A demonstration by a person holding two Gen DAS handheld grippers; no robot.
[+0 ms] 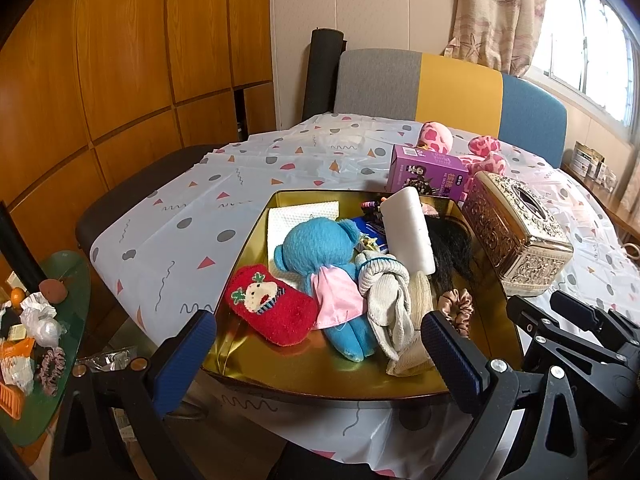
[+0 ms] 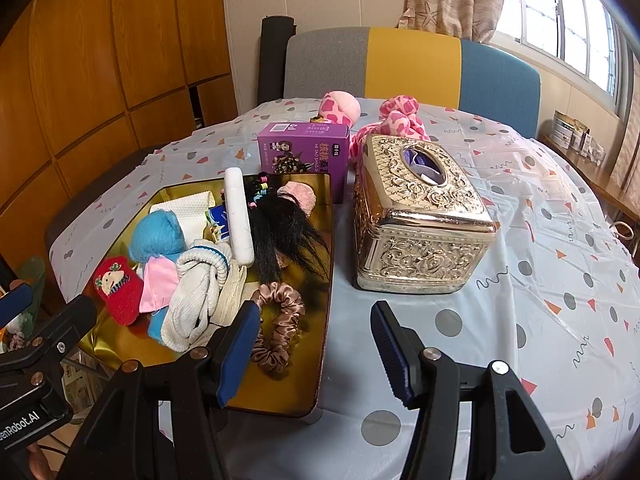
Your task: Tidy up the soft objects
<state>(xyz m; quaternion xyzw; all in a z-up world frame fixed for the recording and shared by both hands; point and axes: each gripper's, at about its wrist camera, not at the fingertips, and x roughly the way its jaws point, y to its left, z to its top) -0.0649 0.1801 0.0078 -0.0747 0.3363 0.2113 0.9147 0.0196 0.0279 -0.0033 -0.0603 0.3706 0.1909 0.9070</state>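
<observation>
A gold tray (image 1: 304, 372) (image 2: 292, 392) holds a blue plush (image 1: 320, 246) (image 2: 156, 236), a red embroidered pouch (image 1: 272, 304) (image 2: 118, 288), a pink cloth (image 1: 340, 296), white socks (image 1: 388, 292) (image 2: 196, 292), a black wig (image 2: 284, 228), a brown scrunchie (image 1: 458, 306) (image 2: 280, 324) and a white foam block (image 1: 408, 230) (image 2: 239, 216). A pink spotted plush (image 1: 436, 136) (image 2: 340, 108) lies behind the boxes. My left gripper (image 1: 320, 360) is open and empty over the tray's near edge. My right gripper (image 2: 316, 352) is open and empty, astride the tray's right edge.
A purple box (image 1: 424, 172) (image 2: 304, 150) and an ornate metal tissue box (image 1: 516, 232) (image 2: 420, 216) stand on the patterned tablecloth (image 2: 540, 280). A colour-block chair (image 1: 440, 88) is behind. A green side table (image 1: 36, 360) with clutter stands at left.
</observation>
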